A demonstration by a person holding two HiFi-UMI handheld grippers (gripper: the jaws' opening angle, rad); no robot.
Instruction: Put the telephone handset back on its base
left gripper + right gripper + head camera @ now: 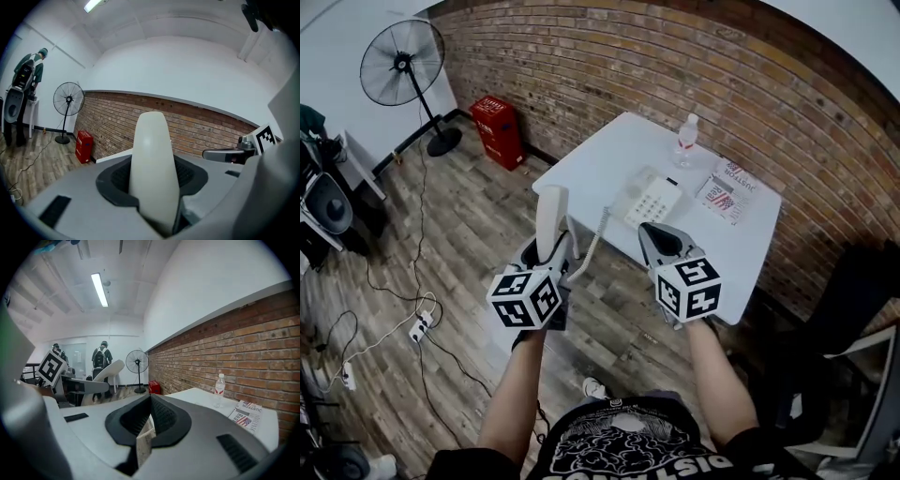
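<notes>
White handset in left hand-held gripper

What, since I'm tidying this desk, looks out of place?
The telephone handset is off its base: the left gripper holds it upright, short of the white table, its coiled cord trailing to the base.

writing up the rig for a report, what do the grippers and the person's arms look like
Both the left gripper and the right gripper have smooth grey bodies tapering to two jaws lined with black ribbed pads. Each carries a white cube with black square markers. The person wears a black T-shirt with white print; forearms are bare.
</notes>
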